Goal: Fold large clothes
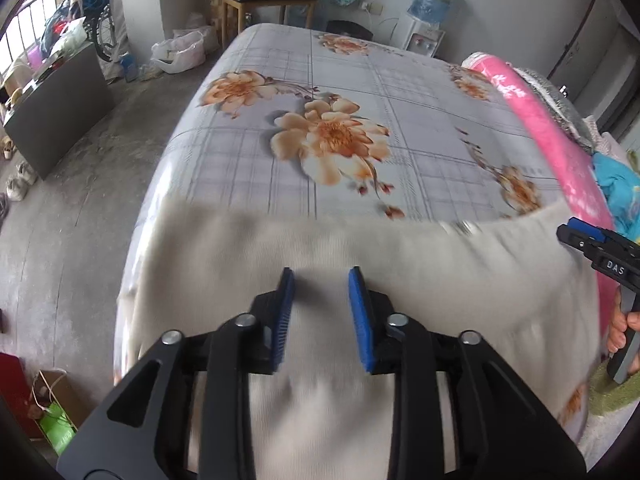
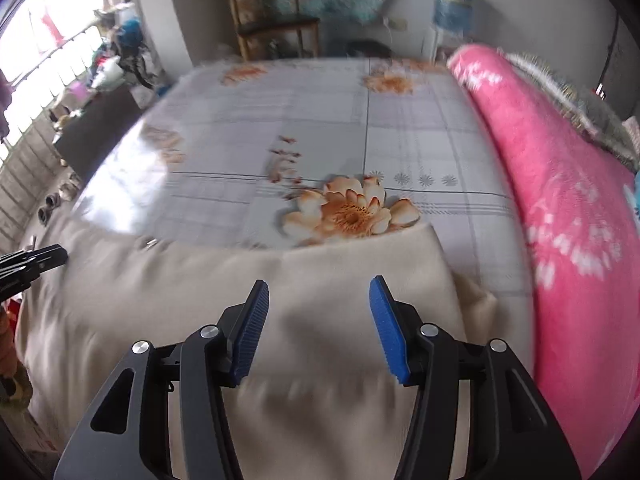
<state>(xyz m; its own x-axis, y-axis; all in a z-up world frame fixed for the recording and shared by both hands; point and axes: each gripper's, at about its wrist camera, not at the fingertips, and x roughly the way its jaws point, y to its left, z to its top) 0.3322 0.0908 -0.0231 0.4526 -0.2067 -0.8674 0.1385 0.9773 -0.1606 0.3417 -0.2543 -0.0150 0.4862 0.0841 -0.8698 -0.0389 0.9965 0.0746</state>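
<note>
Both tongs agape, tilted over cream garment

A garment lies spread across the near end of the bed, with a blanket along the bed's right side. Beyond the far end stand a chair and, to its right, a water dispenser. Shoes sit on the floor left of the bed.
</note>
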